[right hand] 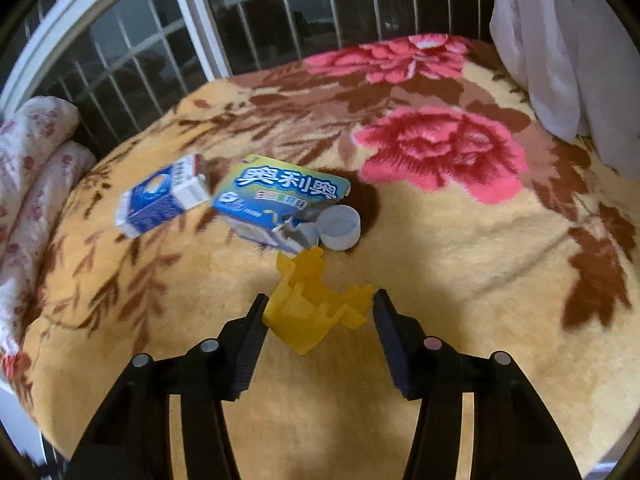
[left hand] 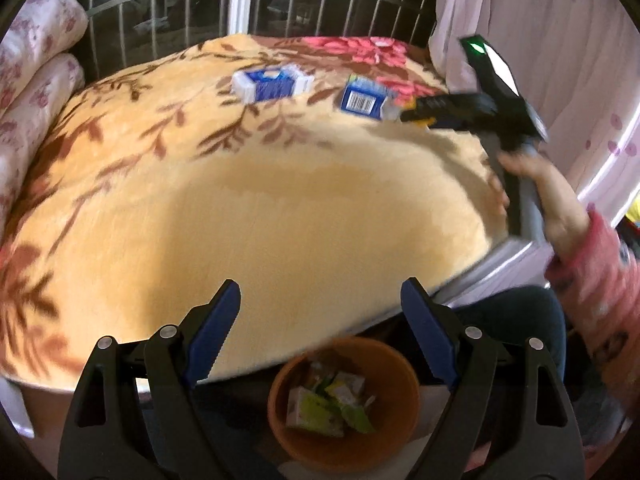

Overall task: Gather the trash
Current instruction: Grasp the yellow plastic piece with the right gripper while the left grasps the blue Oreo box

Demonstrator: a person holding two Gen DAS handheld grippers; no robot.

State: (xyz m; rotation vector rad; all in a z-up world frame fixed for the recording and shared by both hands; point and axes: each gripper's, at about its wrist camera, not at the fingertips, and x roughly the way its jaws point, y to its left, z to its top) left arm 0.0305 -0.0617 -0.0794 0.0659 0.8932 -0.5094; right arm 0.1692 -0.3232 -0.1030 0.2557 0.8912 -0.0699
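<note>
A crumpled yellow wrapper [right hand: 316,304] is seen lying on the floral blanket [right hand: 460,264], well in from its edges, and it sits between the fingers of the right gripper [right hand: 318,312]. The jaws are narrowed about it: the left finger looks to be touching the plastic, the right one is at its edge or just short of it, and a firm pinch cannot be confirmed. Just beyond the wrapper, a blue biscuit box [right hand: 280,196] with a torn end is found, with a small translucent cup [right hand: 340,226] touching that end. A blue-and-white carton [right hand: 160,196] lies just beside the box, toward the blanket's far left edge, where a flowered quilt roll [right hand: 36,168] is stacked. A barred window [right hand: 280,12] and a pale curtain [right hand: 560,48] close off the far side.

In the left wrist view, the left gripper [left hand: 320,312] is held wide and empty over the blanket's near edge, above an orange bin [left hand: 344,400] on the floor, in which green and white scraps are already collected. The person's hand [left hand: 536,188], in a pink sleeve, is seen on the right tool's handle.

The step in hand is judged to be the pickup of the wrapper. Next, the jaws would need to be closed fully on the thin plastic, which may crumple or slip, before it is lifted and carried back to the bin. The box, cup and carton remain to be collected.
</note>
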